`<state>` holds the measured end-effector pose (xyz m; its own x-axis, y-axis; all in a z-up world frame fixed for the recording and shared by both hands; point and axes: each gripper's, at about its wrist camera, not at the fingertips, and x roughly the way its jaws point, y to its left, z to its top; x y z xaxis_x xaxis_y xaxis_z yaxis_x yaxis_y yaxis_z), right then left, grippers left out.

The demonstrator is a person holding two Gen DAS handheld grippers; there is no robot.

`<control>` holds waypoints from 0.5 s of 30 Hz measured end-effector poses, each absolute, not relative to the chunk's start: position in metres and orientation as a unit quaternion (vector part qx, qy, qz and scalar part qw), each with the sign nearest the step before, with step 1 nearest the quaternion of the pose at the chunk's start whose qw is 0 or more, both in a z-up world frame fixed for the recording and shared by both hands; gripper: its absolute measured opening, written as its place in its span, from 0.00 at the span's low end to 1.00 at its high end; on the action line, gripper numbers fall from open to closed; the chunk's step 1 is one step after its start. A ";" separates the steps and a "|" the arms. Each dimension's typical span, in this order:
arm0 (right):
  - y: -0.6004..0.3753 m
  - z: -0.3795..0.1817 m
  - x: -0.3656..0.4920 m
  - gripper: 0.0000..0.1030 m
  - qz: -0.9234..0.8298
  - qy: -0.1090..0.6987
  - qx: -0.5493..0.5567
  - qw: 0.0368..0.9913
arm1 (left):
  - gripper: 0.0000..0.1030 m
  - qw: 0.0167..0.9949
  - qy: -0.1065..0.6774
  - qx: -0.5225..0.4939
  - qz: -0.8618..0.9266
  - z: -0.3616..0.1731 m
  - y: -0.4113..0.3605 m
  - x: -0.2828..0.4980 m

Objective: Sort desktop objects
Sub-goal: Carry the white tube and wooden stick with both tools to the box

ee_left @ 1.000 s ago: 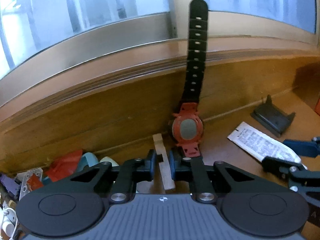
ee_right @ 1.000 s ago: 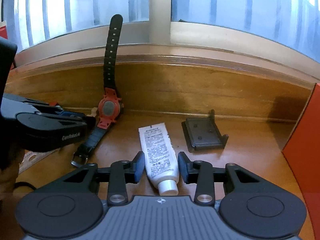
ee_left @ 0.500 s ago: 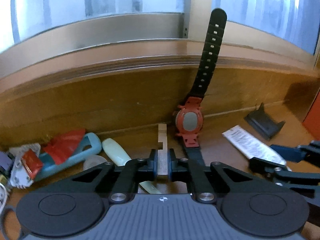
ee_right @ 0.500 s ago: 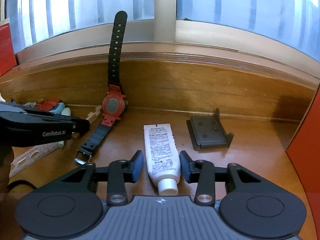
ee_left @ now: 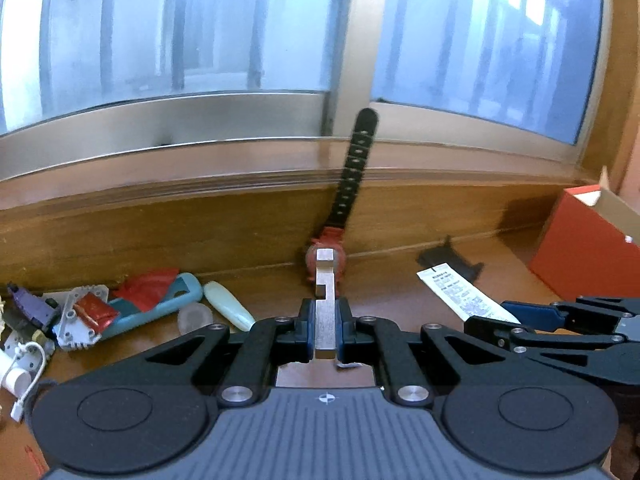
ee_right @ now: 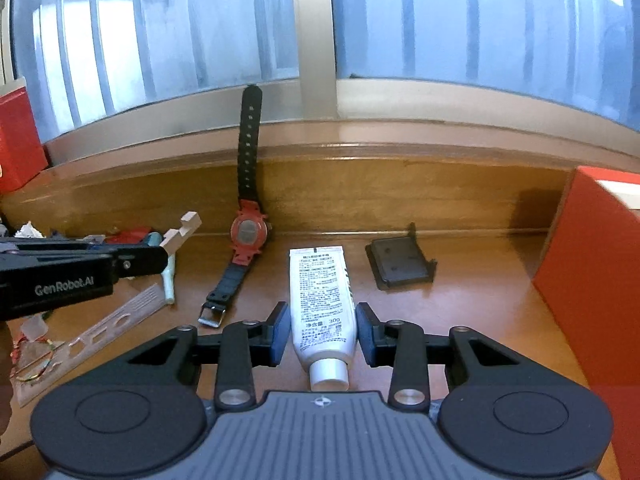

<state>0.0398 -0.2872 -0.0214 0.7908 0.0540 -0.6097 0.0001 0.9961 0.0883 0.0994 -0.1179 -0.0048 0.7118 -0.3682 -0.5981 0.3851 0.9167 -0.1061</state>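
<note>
My left gripper (ee_left: 325, 312) is shut on a pale notched wooden piece (ee_left: 325, 280), which sticks out forward from its pads, clear of the desk. The right wrist view shows the same piece (ee_right: 182, 232) at the tip of the left gripper (ee_right: 160, 258). My right gripper (ee_right: 322, 328) is shut on a white tube (ee_right: 320, 288) with printed text, cap toward the camera. In the left wrist view the tube (ee_left: 460, 292) juts out from the right gripper (ee_left: 500, 320). A red watch with a black strap (ee_right: 248, 234) leans against the wooden back wall.
A black bracket (ee_right: 400, 264) lies right of the tube. A red box (ee_right: 592, 272) stands at the right edge. A clear plastic stencil (ee_right: 112, 324) lies at left. Small clutter, a teal case (ee_left: 160, 300) and a pale green piece (ee_left: 228, 306) sit at the far left.
The left gripper closed on the wooden piece and lifted it off the desk. Both grippers rose and drew back from the wall. The tube stayed between the right pads.
</note>
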 end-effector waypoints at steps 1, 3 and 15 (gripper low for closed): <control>-0.287 -0.018 0.033 0.37 0.011 0.321 0.041 0.946 | 0.11 0.924 0.320 0.011 -0.209 -0.003 -0.118 0.095; -0.286 -0.013 0.020 0.37 0.006 0.317 0.038 0.948 | 0.11 0.923 0.317 0.009 -0.218 0.000 -0.118 0.084; -0.302 0.008 -0.037 0.37 0.014 0.290 0.048 0.956 | 0.11 0.929 0.286 0.020 -0.233 0.020 -0.143 0.037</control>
